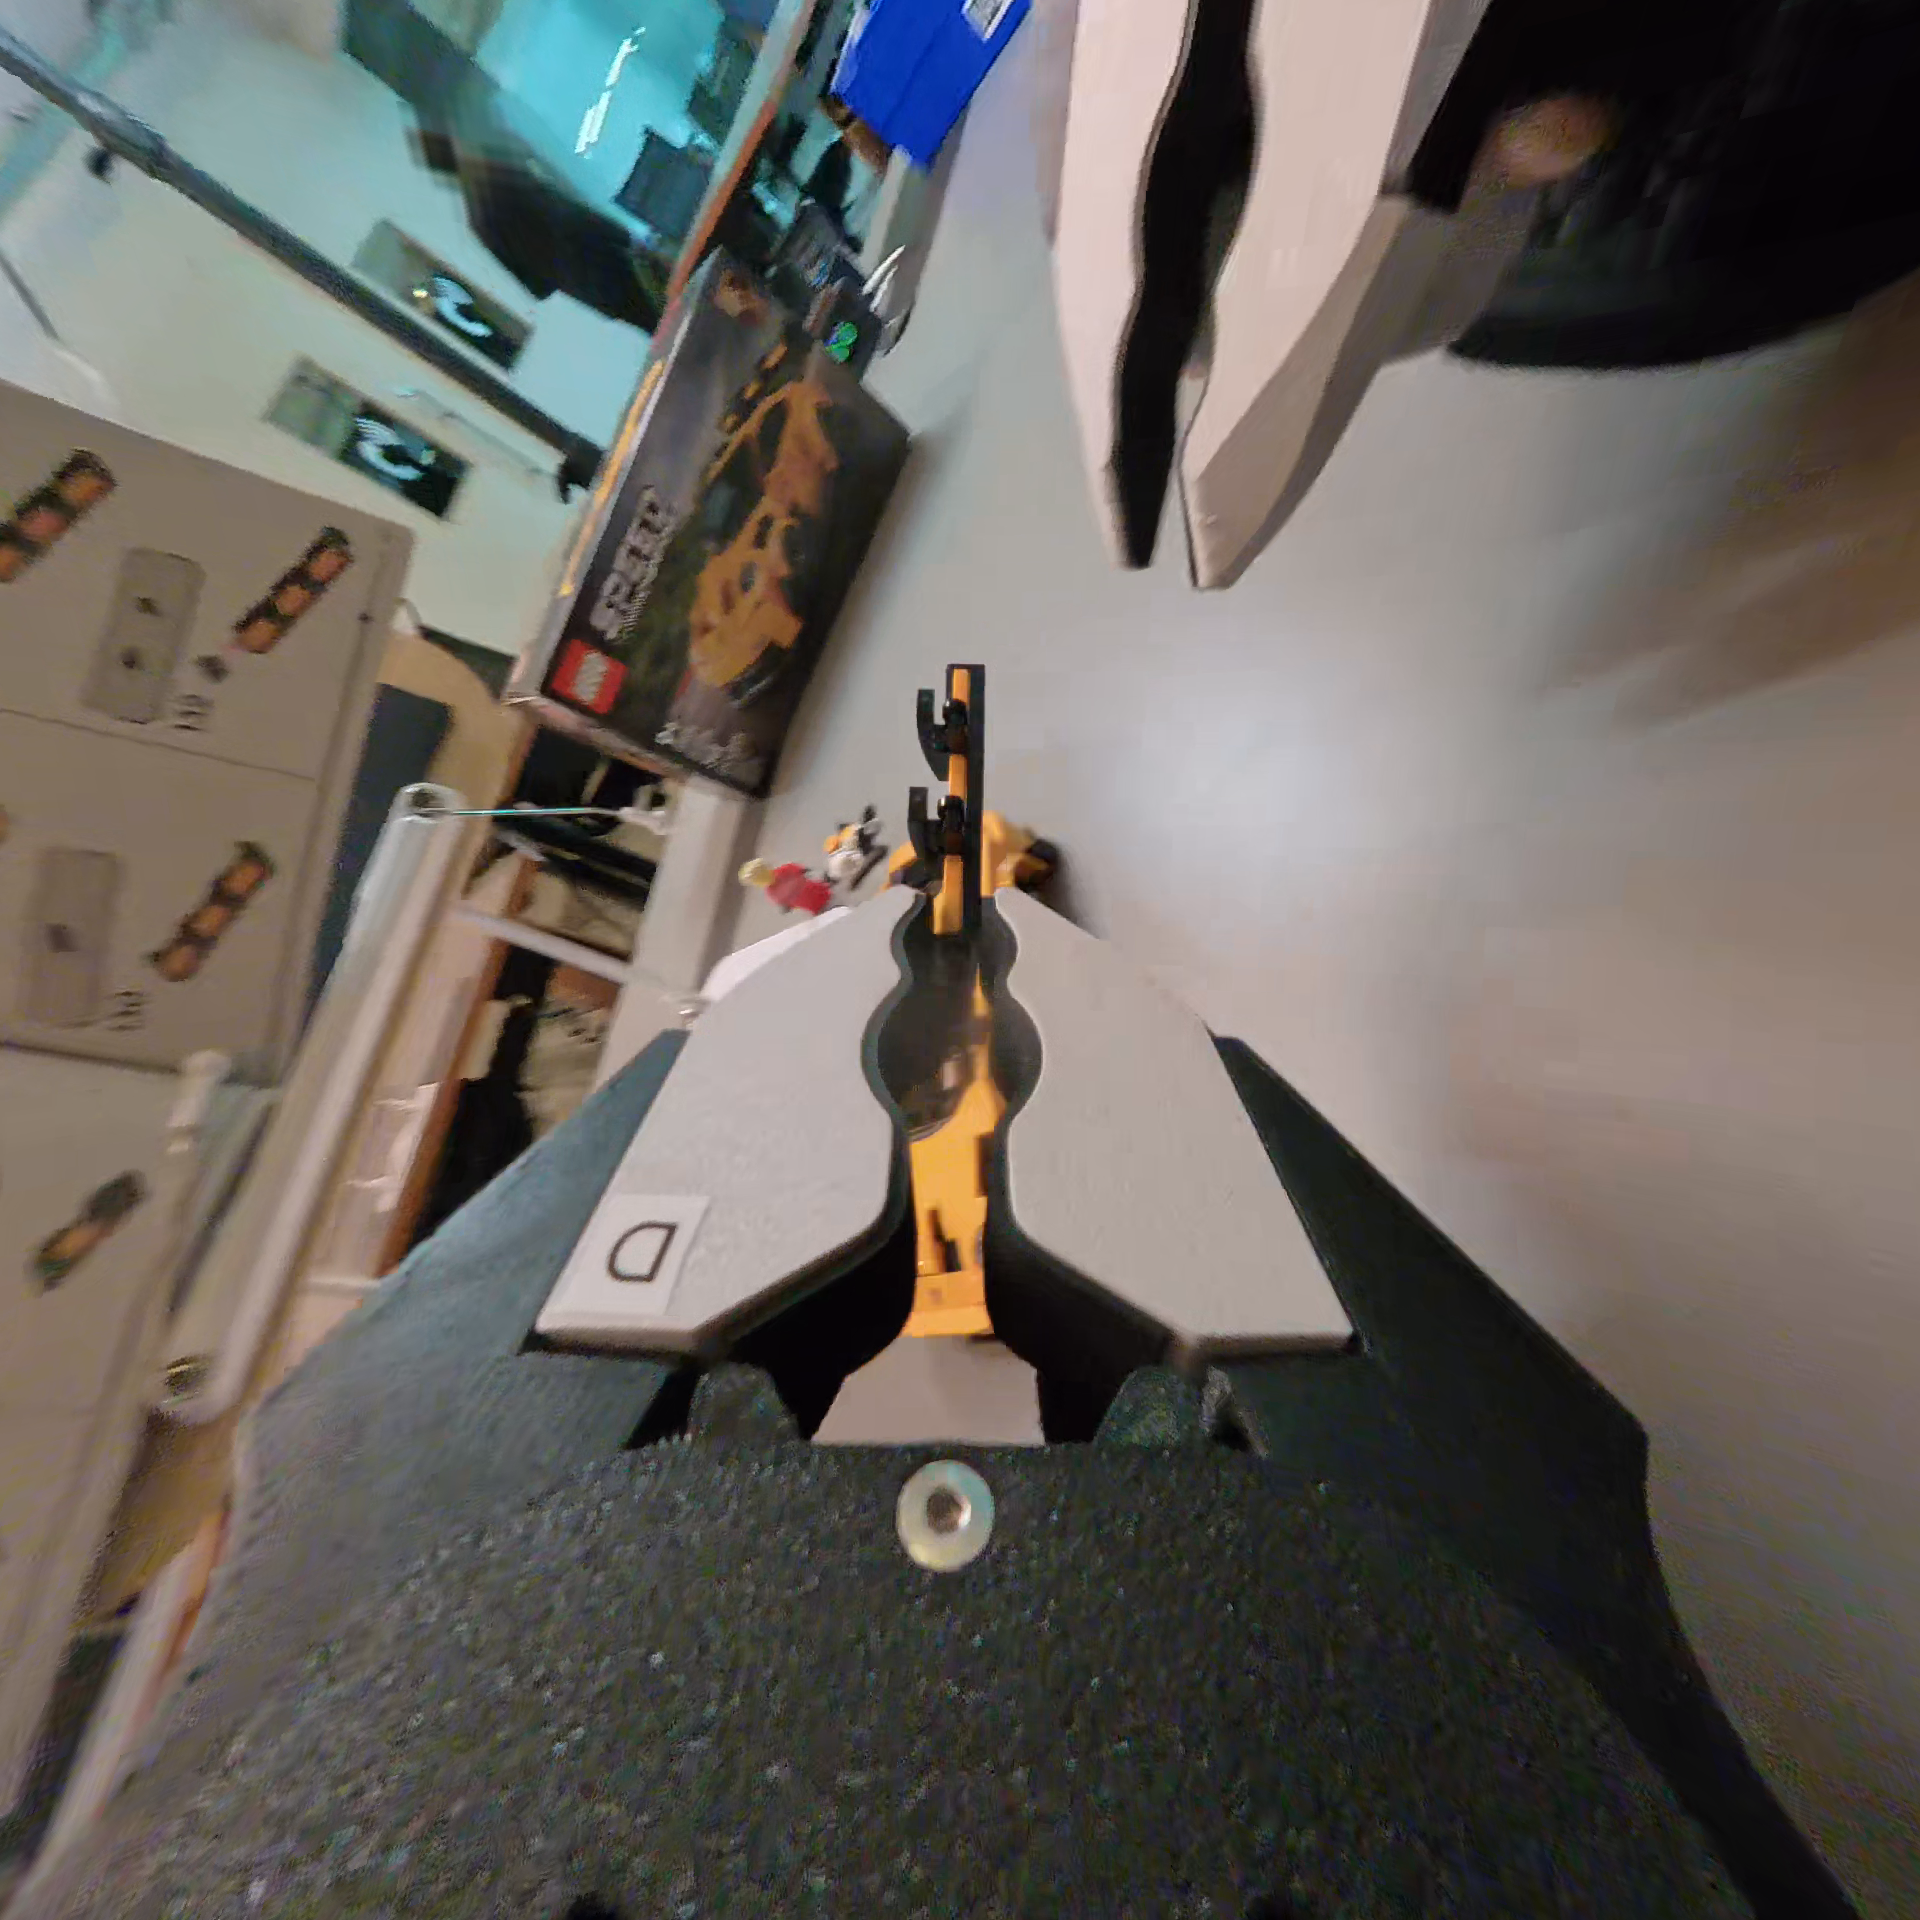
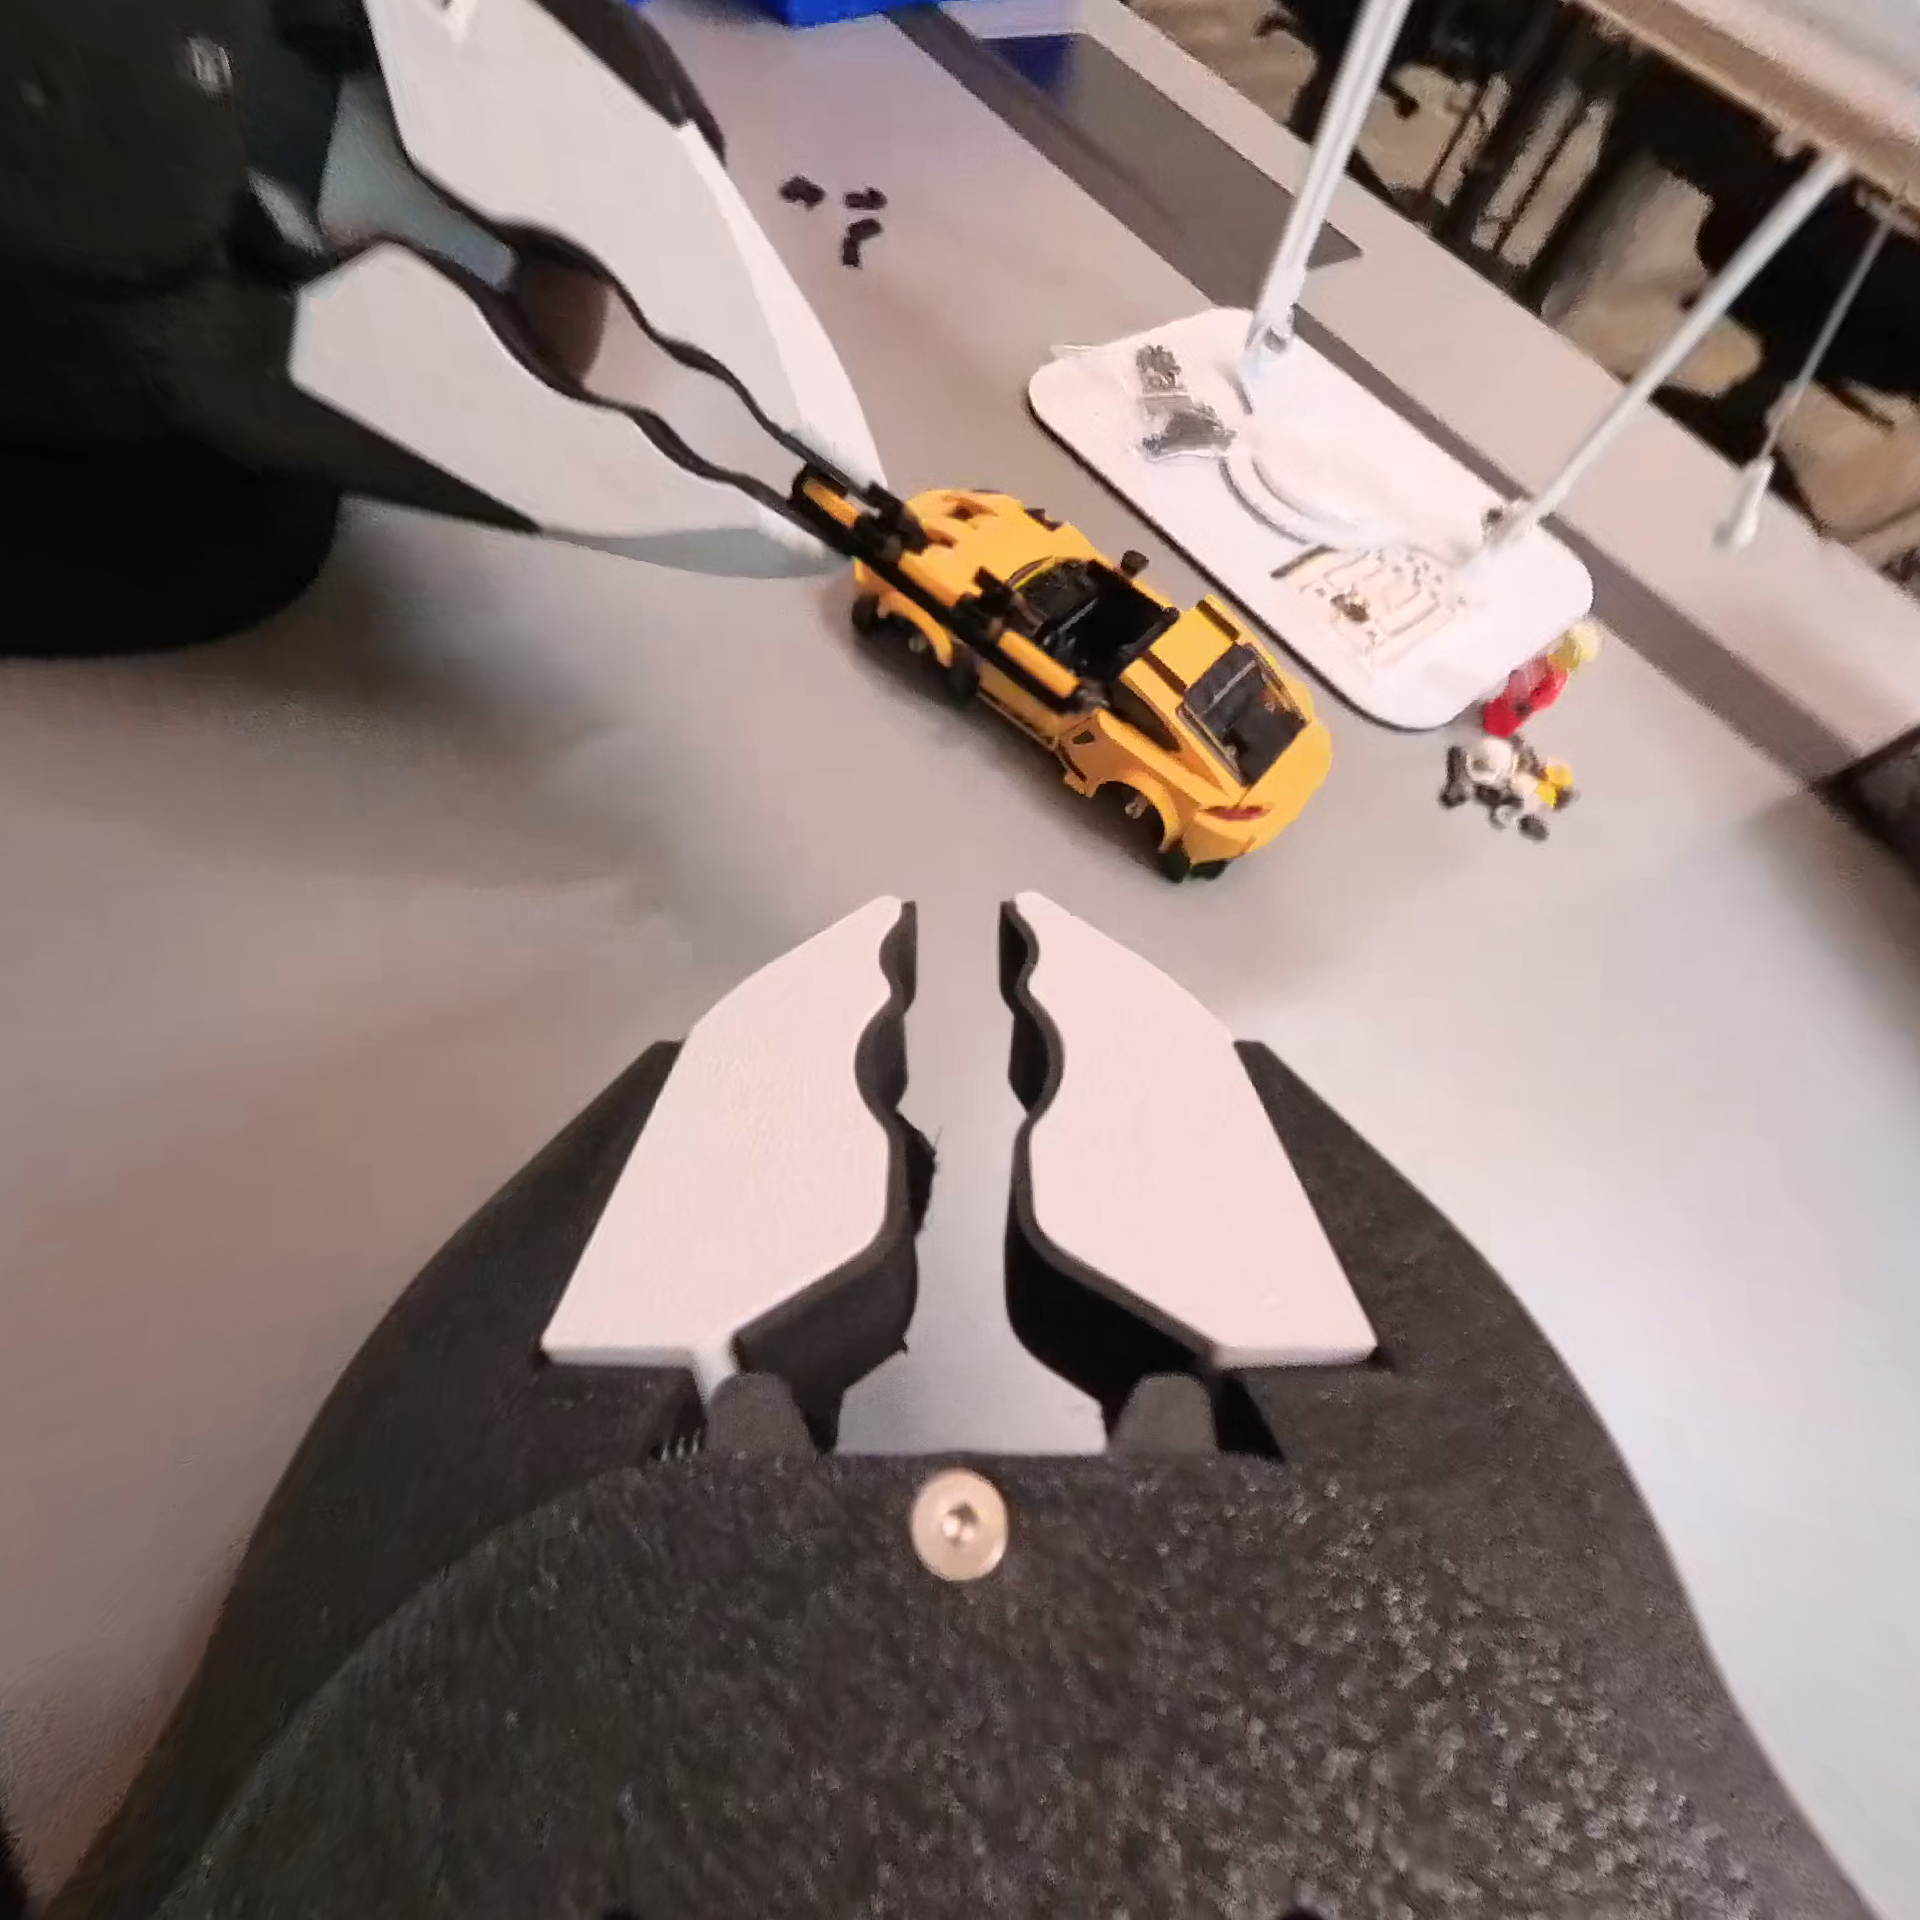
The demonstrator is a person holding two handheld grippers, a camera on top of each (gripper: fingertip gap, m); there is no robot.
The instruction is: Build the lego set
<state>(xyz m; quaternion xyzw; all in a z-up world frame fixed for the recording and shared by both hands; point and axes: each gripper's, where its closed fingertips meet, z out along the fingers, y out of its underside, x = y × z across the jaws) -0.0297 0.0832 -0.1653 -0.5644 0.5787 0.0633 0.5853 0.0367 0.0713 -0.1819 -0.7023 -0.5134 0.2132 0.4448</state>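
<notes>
Left tongs [image 1: 948,914] gripping lettered-stickered, yellow-black panel [image 1: 958,790]

Desk [image 2: 364,831]: toy car [image 2: 1122,675] at centre; base plate [image 2: 1455,582] behind it; two figures [image 2: 1517,769] right of car; small loose parts [image 2: 847,213] far back; set box [image 1: 717,540] at desk's edge.

Left tool [image 1: 951,914] clamped, right tool [image 2: 958,914] parted.
</notes>
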